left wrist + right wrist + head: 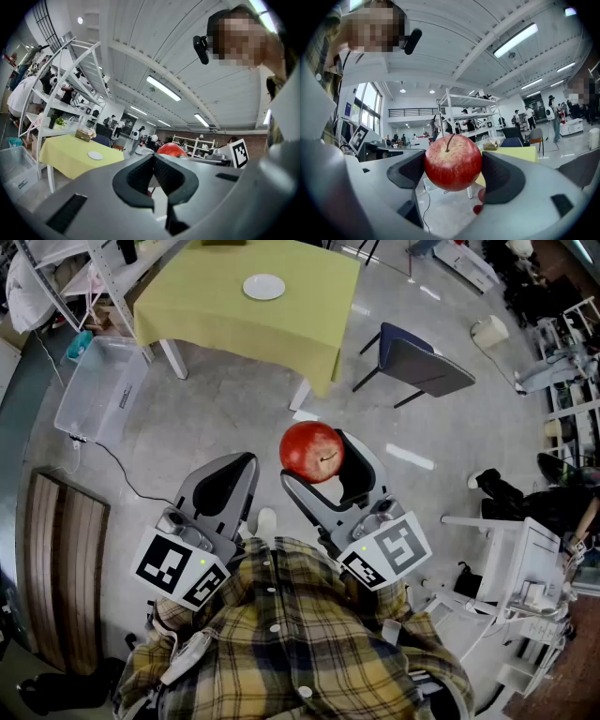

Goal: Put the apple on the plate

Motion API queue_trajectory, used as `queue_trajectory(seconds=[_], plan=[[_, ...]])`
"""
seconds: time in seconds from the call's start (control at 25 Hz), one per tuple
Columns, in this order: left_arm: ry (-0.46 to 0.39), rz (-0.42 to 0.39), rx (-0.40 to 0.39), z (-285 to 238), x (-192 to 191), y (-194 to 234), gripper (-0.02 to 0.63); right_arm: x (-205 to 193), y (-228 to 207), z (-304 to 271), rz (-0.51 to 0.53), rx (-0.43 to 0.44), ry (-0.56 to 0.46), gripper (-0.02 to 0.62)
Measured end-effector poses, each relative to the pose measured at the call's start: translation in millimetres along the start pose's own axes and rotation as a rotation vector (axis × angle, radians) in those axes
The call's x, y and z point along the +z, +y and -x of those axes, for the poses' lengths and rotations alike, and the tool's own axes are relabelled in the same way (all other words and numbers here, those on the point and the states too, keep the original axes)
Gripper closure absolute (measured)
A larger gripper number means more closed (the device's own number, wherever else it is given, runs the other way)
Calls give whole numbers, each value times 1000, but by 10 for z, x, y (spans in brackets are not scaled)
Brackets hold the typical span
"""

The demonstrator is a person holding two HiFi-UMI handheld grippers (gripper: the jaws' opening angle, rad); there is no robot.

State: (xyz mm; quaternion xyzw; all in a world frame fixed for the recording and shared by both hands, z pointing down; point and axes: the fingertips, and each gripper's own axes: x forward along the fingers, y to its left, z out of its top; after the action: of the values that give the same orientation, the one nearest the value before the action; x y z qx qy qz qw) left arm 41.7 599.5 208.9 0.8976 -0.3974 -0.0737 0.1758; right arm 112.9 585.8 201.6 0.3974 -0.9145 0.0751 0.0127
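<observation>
Your right hand-held gripper [319, 460] clamps apple [310, 450] level, for carry; plate [263, 286] well apart on yellow worktop [309, 324]; your left hand-held gripper [246, 463] closed, empty, spare.

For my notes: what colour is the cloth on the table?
The cloth is pale yellow-green; it shows best in the head view.

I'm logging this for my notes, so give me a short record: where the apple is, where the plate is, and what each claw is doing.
apple: held in the right claw, over the floor
plate: empty, on the yellow table, far ahead
left claw: shut, nothing in it
task: apple not yet on plate
</observation>
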Motion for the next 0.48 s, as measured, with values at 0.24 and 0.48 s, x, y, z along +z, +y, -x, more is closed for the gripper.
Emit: queue_trajectory(seconds=[0.24,0.48], plan=[[-3,-8,2,-69,-27,-76,598,0,-72,65,-5,6,-10,232],[-8,-20,27,-114,-67,-144,598,-40,-155,131,-12,26,-6,232]])
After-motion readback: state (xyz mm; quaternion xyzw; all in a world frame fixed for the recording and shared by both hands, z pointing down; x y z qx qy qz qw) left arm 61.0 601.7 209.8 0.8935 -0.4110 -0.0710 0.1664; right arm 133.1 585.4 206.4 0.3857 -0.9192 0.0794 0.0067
